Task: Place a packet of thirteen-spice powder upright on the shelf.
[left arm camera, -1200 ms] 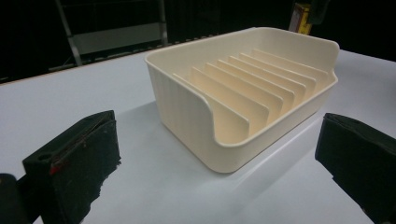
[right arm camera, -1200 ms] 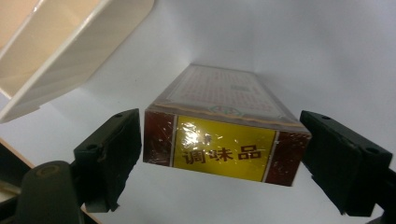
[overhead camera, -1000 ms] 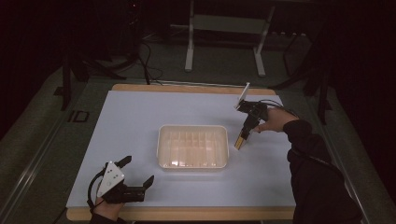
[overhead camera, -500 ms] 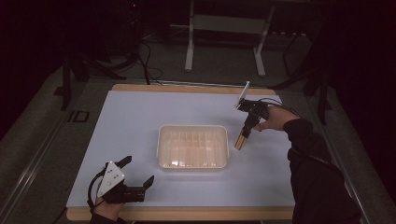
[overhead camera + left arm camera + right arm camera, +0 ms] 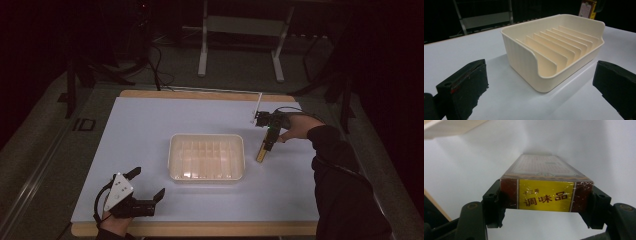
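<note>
Looking from my near edge of the table (image 5: 150,130), I see my left gripper (image 5: 145,187) resting low at the front left corner, its jaws spread wide with nothing between them. In the left gripper view its two black pads (image 5: 465,86) frame bare white tabletop, and the cream tray (image 5: 554,52) sits just beyond them, well apart from the pads.

That tray (image 5: 207,156) lies in the middle of the table, a shallow rack with upright dividers running across its floor, all the slots bare. It stands between my two hands.

Farther out on the right, my right gripper (image 5: 268,141) points down at the table just beside the tray's right wall, and its jaws have just been closing. They are clenched on the box (image 5: 263,150), a slim red and yellow seasoning carton. In the right gripper view the pads press on both narrow sides of the box (image 5: 546,195), whose yellow label faces the camera and whose far end reaches down to the white surface. A corner of the tray shows at the upper left of that view, close to the box but not touching it.

Beyond the table's far edge a metal stand (image 5: 240,30) and cables lie on the dark floor.
</note>
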A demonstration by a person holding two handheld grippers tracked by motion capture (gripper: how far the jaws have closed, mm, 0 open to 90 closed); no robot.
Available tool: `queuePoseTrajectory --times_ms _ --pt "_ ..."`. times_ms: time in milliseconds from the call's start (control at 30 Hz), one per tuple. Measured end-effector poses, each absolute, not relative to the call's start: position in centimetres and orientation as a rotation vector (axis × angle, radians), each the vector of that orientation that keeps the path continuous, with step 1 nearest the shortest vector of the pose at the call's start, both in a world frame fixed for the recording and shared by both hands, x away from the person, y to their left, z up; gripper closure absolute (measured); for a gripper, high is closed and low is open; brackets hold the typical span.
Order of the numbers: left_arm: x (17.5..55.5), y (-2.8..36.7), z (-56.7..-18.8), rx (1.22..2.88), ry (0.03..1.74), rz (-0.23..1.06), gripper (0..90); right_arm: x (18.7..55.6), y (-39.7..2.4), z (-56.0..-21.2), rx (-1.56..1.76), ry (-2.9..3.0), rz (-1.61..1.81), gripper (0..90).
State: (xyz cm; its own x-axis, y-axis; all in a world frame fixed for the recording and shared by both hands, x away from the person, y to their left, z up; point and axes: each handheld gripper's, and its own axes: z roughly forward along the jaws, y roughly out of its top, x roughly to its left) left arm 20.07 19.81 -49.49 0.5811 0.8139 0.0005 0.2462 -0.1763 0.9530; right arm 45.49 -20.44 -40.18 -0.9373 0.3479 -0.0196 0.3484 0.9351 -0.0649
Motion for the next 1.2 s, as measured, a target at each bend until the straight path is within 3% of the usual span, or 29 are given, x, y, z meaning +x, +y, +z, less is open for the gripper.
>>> queuePoseTrajectory --times_ms 600,1200 --pt "20.1 19.7 -49.5 1.722 0.881 0.644 0.0 42.2 -20.4 -38.2 0.17 3.143 -0.126 31.8" --pt "20.2 19.6 -49.5 1.726 0.875 0.636 0.0 39.7 -19.0 -35.4 0.019 3.131 -0.127 31.9"
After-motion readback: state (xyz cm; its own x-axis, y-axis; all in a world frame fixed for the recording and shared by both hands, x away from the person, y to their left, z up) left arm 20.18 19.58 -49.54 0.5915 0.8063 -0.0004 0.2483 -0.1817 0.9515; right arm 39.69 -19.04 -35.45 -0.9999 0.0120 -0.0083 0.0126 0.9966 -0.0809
